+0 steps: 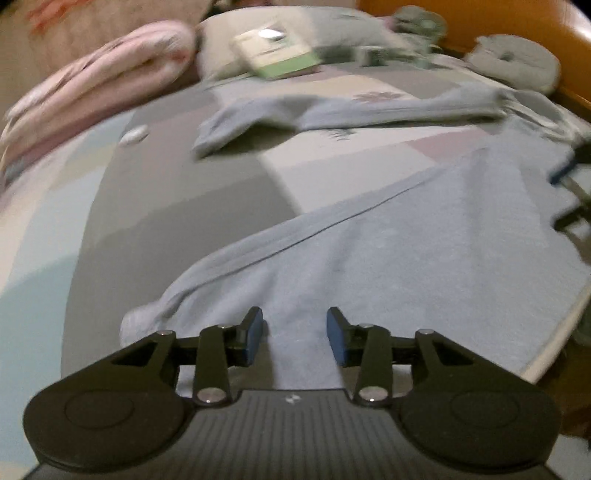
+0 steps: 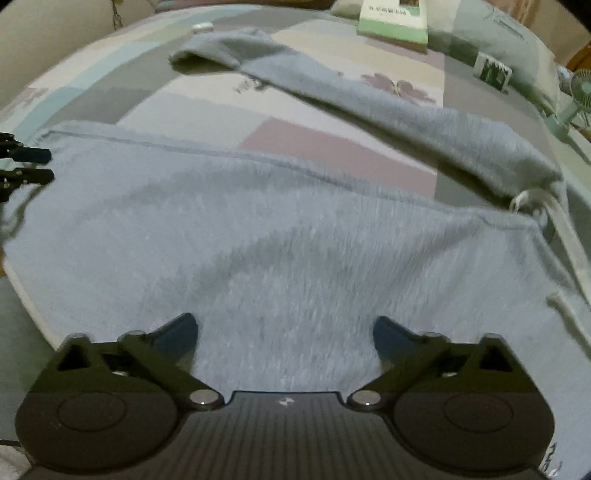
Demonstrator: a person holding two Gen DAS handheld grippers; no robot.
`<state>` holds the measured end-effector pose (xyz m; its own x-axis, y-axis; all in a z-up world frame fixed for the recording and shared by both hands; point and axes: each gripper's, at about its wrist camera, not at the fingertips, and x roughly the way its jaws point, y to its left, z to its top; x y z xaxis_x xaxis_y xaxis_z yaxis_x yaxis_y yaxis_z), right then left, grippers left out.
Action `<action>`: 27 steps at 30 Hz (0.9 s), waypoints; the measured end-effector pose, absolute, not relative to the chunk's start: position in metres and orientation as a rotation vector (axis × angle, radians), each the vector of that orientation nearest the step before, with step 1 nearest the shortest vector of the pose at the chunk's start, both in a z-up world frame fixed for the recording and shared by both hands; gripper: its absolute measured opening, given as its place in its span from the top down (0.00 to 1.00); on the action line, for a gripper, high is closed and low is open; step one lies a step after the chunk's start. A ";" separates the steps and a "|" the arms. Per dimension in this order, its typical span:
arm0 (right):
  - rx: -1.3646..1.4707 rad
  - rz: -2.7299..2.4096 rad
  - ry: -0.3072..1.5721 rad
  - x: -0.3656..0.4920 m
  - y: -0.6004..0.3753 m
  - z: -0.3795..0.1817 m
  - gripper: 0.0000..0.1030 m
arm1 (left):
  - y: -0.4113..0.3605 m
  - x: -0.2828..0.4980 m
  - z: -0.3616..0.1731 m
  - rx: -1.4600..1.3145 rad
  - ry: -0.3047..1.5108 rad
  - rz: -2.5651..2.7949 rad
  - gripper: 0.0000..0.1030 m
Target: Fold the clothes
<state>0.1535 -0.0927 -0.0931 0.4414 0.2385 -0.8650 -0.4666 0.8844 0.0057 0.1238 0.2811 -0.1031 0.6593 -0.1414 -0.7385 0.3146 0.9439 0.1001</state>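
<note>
Bare bedspread (image 1: 177,192) left of the sweatshirt (image 1: 406,258) lies passable; book (image 1: 275,51) and pillow (image 1: 332,33) crowd the far end.

Beyond the black tongs' blue pads (image 1: 255,334) lies a pale blue fleecy garment (image 2: 295,236). Farther off, the bed cover (image 2: 332,147) shows grey, cream, mauve and aqua blocks with purple flowers; a green-edged book (image 2: 395,26), a pink rolled blanket (image 1: 110,77).

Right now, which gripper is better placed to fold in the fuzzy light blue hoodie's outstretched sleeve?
Probably the right gripper. It hangs open over the fuzzy light blue hoodie body, with the outstretched sleeve running from the shoulder on its side. The left gripper sits at the hem end, farther from it.
</note>
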 end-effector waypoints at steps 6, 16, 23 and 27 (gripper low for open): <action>-0.249 0.481 0.945 0.142 -0.102 -0.098 0.00 | 0.317 0.112 -0.102 0.167 0.831 -0.161 0.56; -0.300 0.416 0.893 0.110 -0.125 -0.073 0.00 | 0.265 0.117 -0.071 0.329 0.776 -0.204 0.58; -0.185 0.360 0.915 0.125 -0.132 -0.091 0.00 | 0.224 0.153 -0.086 0.258 0.823 -0.279 0.55; -0.207 0.350 0.909 0.104 -0.148 -0.097 0.00 | 0.247 0.164 -0.100 0.166 0.877 -0.180 0.47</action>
<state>0.1044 -0.1480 -0.0969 0.5634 0.2083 -0.7995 -0.3816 0.9239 -0.0283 0.1637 0.2467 -0.0997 0.6262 -0.0886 -0.7746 0.2240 0.9721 0.0699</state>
